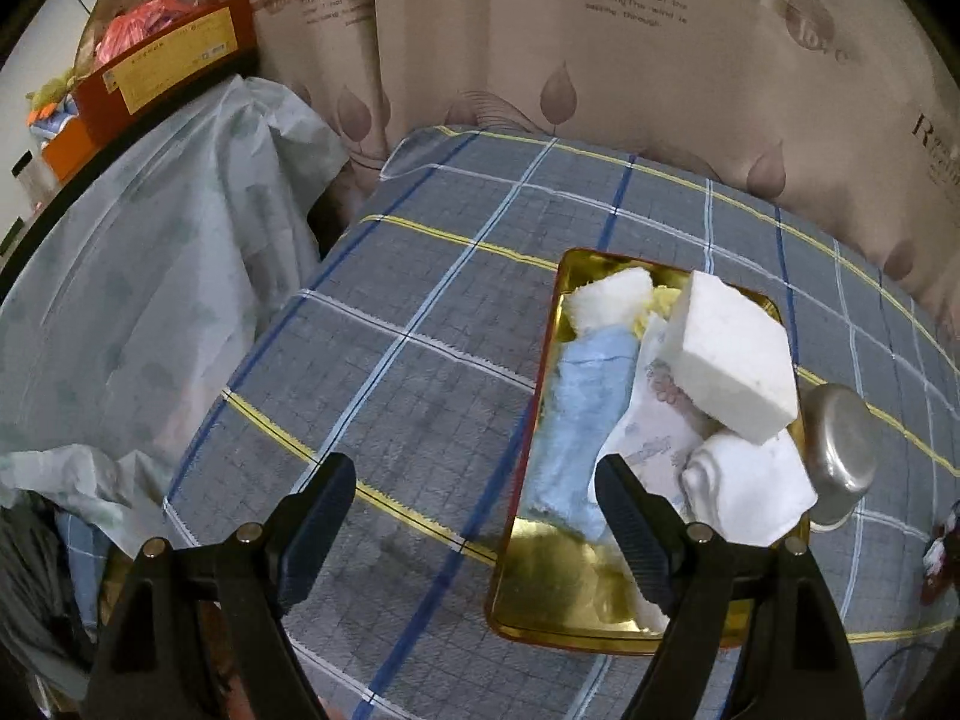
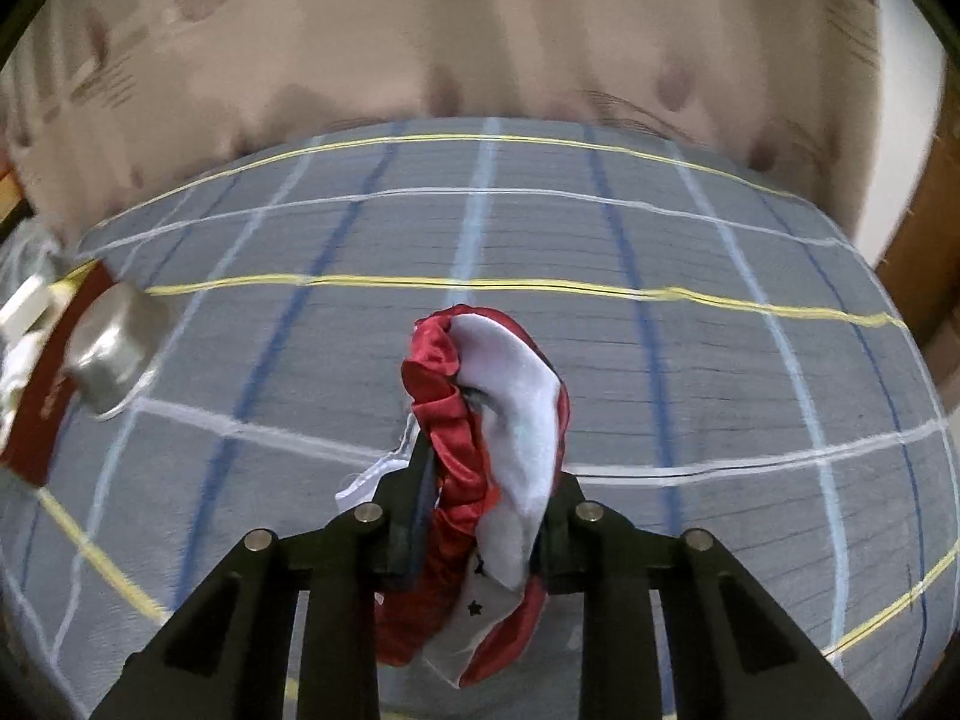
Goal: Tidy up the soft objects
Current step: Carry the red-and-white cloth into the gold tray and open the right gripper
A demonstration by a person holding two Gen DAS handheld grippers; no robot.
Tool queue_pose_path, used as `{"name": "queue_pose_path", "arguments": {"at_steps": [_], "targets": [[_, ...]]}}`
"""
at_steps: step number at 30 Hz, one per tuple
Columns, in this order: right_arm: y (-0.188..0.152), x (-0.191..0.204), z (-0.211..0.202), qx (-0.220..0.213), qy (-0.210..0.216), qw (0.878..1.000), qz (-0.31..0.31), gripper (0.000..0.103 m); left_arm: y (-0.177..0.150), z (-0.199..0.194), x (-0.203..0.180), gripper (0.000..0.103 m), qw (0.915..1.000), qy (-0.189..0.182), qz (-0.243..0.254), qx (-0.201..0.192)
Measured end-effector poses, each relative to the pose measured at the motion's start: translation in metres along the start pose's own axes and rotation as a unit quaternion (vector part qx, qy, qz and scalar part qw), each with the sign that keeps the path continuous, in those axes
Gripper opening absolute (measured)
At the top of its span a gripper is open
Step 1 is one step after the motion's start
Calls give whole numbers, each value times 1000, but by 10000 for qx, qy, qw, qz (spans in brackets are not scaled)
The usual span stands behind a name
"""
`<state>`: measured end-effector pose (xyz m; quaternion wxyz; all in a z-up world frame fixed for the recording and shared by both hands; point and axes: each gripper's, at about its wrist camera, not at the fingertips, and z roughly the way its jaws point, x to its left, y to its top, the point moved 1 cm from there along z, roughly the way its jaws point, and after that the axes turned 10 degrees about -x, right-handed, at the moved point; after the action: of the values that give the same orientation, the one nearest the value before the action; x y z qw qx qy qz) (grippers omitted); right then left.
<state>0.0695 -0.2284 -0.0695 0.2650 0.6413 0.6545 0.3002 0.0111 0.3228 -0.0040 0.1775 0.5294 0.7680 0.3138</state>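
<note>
My right gripper [image 2: 480, 516] clenches the red-and-white cloth [image 2: 486, 420] above the plaid sheet [image 2: 690, 372], right of the tray [image 1: 540, 594]; its long axis runs straight ahead, away from me. My left gripper [image 1: 474, 516] hangs released, empty, over the tray's left edge.

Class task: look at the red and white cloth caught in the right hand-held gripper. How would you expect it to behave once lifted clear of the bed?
The red and white cloth will probably droop: it already bunches into folds. Its glossy red part may slip between the pads. It looks light.
</note>
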Motion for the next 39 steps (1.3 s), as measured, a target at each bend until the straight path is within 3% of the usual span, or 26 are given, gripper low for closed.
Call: {"name": "queue_pose_path", "arguments": {"at_steps": [11, 21, 24, 32, 39], "targets": [[17, 136, -28, -80, 1231, 9873, -997, 24, -24, 3, 12, 84, 9998, 118, -173, 17], [31, 259, -57, -217, 2374, 9583, -1575, 24, -33, -9, 21, 84, 9986, 510, -23, -155], [34, 290, -62, -257, 2599, 9500, -1711, 24, -35, -11, 27, 84, 9987, 483, -91, -144], [31, 360, -52, -189, 2883, 9357, -2024, 24, -34, -13, 35, 84, 9988, 425, -183, -155], [19, 398, -27, -131, 2740, 9346, -2265, 24, -35, -17, 37, 84, 9988, 369, -249, -186]]}}
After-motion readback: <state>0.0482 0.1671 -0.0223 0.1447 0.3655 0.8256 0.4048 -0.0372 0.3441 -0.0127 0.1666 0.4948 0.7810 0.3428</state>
